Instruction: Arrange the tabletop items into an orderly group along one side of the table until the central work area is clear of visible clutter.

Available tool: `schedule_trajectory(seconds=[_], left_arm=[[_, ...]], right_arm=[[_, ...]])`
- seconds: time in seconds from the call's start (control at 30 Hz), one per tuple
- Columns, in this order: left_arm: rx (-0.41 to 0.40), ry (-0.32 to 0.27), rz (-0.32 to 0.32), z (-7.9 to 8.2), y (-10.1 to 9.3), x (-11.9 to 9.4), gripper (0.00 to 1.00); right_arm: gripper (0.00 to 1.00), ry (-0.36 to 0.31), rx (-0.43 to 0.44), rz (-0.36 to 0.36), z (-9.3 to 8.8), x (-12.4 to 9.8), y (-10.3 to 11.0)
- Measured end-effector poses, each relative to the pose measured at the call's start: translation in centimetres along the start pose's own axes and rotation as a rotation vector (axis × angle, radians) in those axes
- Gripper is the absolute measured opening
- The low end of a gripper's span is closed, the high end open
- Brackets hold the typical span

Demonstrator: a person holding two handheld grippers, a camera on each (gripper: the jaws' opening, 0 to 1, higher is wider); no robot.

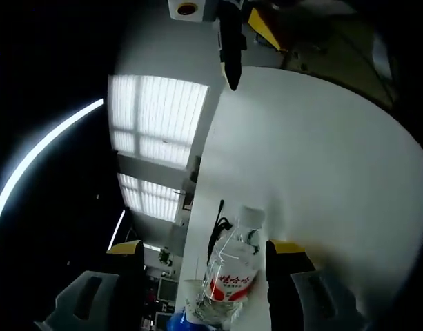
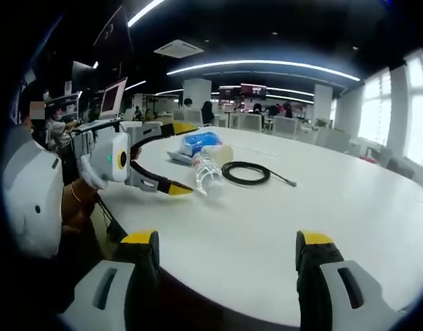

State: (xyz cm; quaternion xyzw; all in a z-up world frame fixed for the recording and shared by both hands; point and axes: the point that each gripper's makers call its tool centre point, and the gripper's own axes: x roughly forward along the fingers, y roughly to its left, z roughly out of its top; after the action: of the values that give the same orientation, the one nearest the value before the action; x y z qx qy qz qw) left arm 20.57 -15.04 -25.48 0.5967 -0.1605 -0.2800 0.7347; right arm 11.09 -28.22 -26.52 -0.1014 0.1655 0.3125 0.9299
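We have the left tongs point(image 1: 205, 272) spread wide around the bottle point(image 1: 230, 276), which lies on its side on the white counter point(image 1: 321, 158) between the two yellow-tipped jaws, touching neither as far as we can tell. In the left gripper view its cap points away from us along the tongs' own line, so the long axis runs with the jaws, not across them (a squeeze would catch it by its sides). In the right gripper view the left tongs point(image 2: 180, 158) reach in from the left and bracket the bottle point(image 2: 208, 174), with a blue packet point(image 2: 199, 143) just behind it and a coiled black cable point(image 2: 246, 172) just beside it.

The right tongs point(image 2: 227, 252) hang spread and empty over the near edge of the counter, well apart from the cluster. We judge the left nearer, so closing on the bottle falls to it.
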Motion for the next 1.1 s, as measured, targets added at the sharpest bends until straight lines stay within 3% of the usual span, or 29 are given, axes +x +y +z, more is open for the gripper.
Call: schedule_trajectory(seconds=[0.67, 1.1], left_arm=[[0.061, 0.002, -0.007, 0.7, -0.4, 1.8, 0.7], [0.107, -0.009, -0.051, 0.9, -1.0, 3.1, 0.7]], right_arm=[[0.79, -0.003, 0.018, -0.027, -0.3, -0.5, -0.8], [0.79, -0.006, 0.016, -0.023, -0.4, -0.7, -0.8]])
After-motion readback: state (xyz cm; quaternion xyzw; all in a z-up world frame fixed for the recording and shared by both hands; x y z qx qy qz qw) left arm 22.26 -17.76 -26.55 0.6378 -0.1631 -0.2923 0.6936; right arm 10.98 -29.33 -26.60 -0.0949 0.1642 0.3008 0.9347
